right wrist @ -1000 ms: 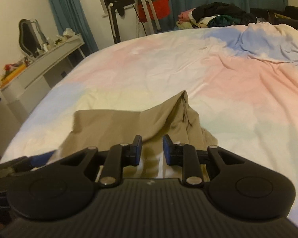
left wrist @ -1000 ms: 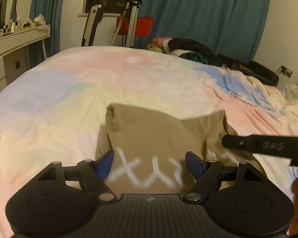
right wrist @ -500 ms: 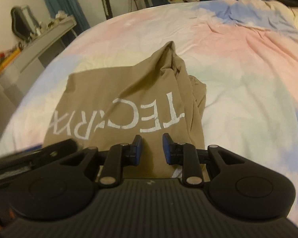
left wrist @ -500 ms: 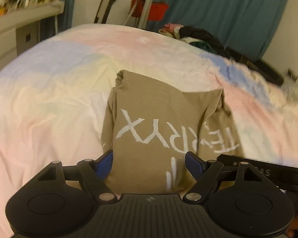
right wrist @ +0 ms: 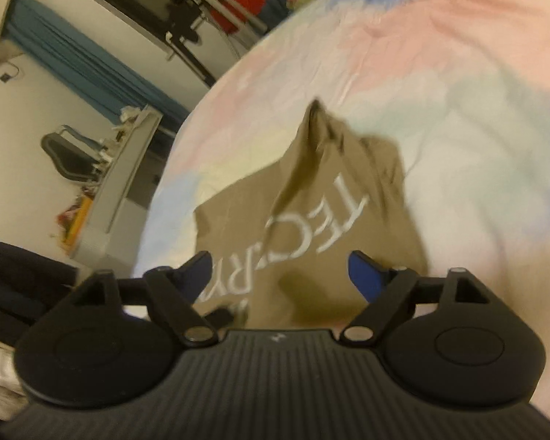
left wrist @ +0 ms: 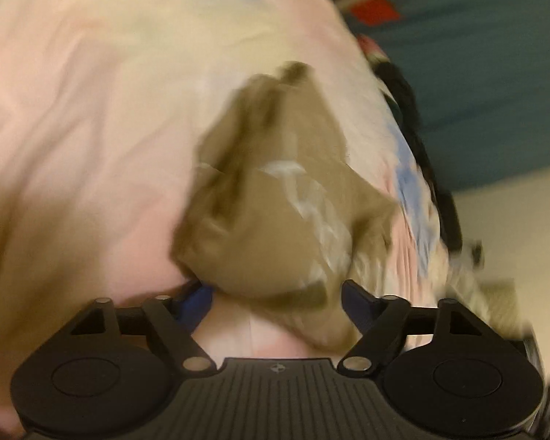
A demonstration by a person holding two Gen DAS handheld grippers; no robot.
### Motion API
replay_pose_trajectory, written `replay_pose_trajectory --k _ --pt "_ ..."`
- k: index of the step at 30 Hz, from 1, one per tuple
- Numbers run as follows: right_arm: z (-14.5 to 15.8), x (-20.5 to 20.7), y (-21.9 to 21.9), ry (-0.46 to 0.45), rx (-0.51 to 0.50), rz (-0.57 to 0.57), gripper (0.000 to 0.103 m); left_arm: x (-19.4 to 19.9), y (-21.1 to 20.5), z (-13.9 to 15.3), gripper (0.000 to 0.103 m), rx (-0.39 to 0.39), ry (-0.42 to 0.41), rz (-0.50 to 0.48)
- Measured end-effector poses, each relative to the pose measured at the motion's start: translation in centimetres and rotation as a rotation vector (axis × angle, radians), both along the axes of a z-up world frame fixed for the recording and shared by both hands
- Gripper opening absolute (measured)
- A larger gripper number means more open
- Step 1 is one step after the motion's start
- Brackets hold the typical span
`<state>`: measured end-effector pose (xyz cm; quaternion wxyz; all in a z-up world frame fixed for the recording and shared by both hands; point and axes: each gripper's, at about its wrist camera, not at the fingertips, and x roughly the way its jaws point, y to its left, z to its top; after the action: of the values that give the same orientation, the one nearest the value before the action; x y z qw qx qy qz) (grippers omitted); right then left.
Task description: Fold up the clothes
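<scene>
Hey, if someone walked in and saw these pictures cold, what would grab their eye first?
The tan shirt with white lettering, lying rumpled in the middle of the pastel bedspread, stands out first. Next come the black grippers low in each view: the right gripper has just been opening, its blue-padded fingers wide apart over the shirt's near edge, gripping nothing.

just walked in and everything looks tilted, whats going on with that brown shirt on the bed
A person with a handheld gripper in each hand is folding a tan T-shirt with white lettering on a pastel bedspread. The right gripper has just been opening and its pads stand wide apart over the shirt, gripping nothing. The left gripper has just been closing a little over the shirt's near edge, cloth between its pads but not pinched. The shirt lies partly folded and rumpled.
</scene>
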<state>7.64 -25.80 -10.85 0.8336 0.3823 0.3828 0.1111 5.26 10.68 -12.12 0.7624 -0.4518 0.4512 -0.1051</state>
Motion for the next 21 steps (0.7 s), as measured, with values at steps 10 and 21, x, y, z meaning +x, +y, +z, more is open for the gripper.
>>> replay_pose_trajectory --k 10,21 --pt "-7.1 0.2 0.8 0.247 0.433 -0.123 0.082 -0.6 1.1 -0.5 0.029 -0.074 -0.045 0.145" --pt "-7.7 0.9 -1.0 0.179 0.316 -0.293 0.029 -1.4 1.9 -0.1 0.028 -0.112 -0.071 0.167"
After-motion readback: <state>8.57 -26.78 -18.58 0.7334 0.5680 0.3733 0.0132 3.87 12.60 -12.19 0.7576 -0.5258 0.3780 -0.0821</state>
